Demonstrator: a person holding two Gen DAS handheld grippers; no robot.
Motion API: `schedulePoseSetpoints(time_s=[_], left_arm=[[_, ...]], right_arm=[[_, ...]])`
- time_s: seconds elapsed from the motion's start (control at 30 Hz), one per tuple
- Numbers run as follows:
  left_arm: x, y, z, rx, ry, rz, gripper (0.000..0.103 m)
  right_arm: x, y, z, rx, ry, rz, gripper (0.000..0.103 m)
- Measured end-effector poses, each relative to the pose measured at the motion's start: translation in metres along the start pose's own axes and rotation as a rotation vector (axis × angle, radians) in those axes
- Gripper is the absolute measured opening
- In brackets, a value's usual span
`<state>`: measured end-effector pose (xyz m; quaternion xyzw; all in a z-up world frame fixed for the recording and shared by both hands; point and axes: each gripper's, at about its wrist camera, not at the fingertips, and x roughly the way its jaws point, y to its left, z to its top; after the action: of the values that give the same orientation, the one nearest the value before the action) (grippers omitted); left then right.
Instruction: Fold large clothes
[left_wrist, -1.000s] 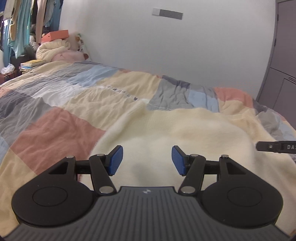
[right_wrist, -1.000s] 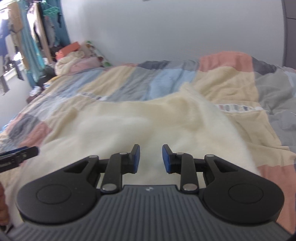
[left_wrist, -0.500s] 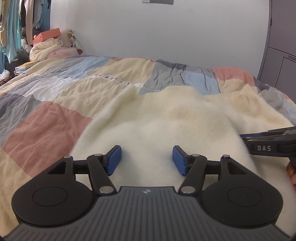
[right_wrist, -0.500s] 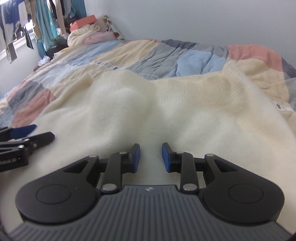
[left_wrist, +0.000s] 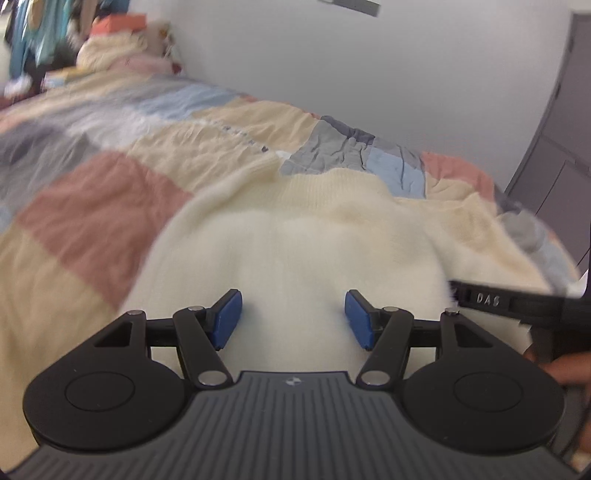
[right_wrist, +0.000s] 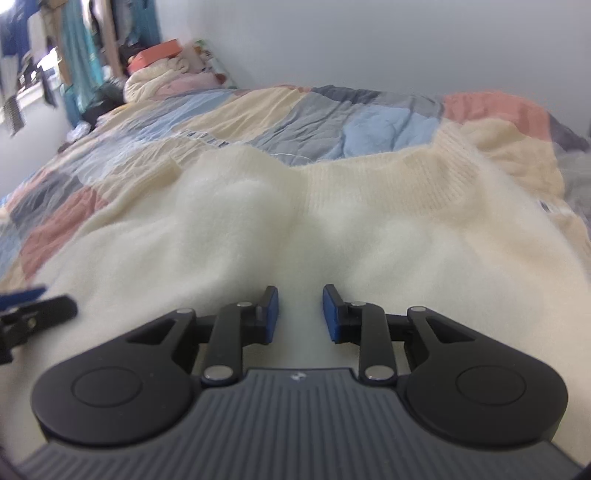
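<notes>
A fluffy cream sweater (left_wrist: 295, 240) lies spread on the bed, its ribbed edge (right_wrist: 369, 173) at the far side. My left gripper (left_wrist: 293, 314) hovers low over the near part of the sweater, open, blue pads wide apart with nothing gripped. My right gripper (right_wrist: 300, 310) is also low over the sweater (right_wrist: 295, 229), open with a narrow gap and only fabric surface behind it. In the left wrist view the right gripper (left_wrist: 491, 299) reaches in from the right edge. The left gripper (right_wrist: 33, 299) shows at the left edge of the right wrist view.
A patchwork quilt (left_wrist: 110, 206) in pink, cream, blue and grey covers the bed. Piled bedding and an orange box (right_wrist: 159, 74) sit at the far left corner beside hanging clothes (right_wrist: 77, 55). A grey cabinet (left_wrist: 561, 147) stands to the right. A hand (left_wrist: 565, 365) holds the right gripper.
Both grippers have come down and forward over the sweater, which now fills more of each view. The left view has tilted. Each gripper has come into the other's view.
</notes>
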<state>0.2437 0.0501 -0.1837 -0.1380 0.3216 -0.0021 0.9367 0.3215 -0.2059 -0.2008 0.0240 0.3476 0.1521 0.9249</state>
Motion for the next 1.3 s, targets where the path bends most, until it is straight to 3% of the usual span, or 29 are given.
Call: schedulePoseSetpoints(time_s=[0.2,0.5,0.63,0.8,0.9,1.03,1.17,1.3], left_arm=[[-0.036,0.002,-0.011,-0.079,0.008,-0.016,0.068],[-0.078,-0.01,-0.047,-0.102,0.034,-0.062,0.072],[-0.081,-0.006,-0.057,-0.174,0.073,-0.116,0.078],[-0.076,0.012,-0.057,-0.292,0.113,-0.165,0.079],[-0.075,0.023,-0.054,-0.379,0.139,-0.19,0.078],[-0.078,0.035,-0.052,-0.463,0.15,-0.217,0.079],[-0.074,0.042,-0.049,-0.474,0.171,-0.215,0.078],[-0.072,0.043,-0.048,-0.482,0.177,-0.219,0.078]], right_arm=[[-0.037,0.007,-0.021,0.071,0.005,0.027,0.03],[-0.105,0.004,-0.056,0.294,-0.022,0.208,0.035],[-0.125,-0.006,-0.073,0.412,-0.033,0.268,0.039],[-0.123,-0.012,-0.088,0.553,0.024,0.377,0.074],[-0.117,-0.008,-0.09,0.58,0.057,0.427,0.086],[-0.102,-0.005,-0.095,0.641,0.124,0.46,0.085],[-0.085,-0.009,-0.106,0.764,0.194,0.487,0.085],[-0.068,-0.005,-0.116,0.798,0.256,0.433,0.087]])
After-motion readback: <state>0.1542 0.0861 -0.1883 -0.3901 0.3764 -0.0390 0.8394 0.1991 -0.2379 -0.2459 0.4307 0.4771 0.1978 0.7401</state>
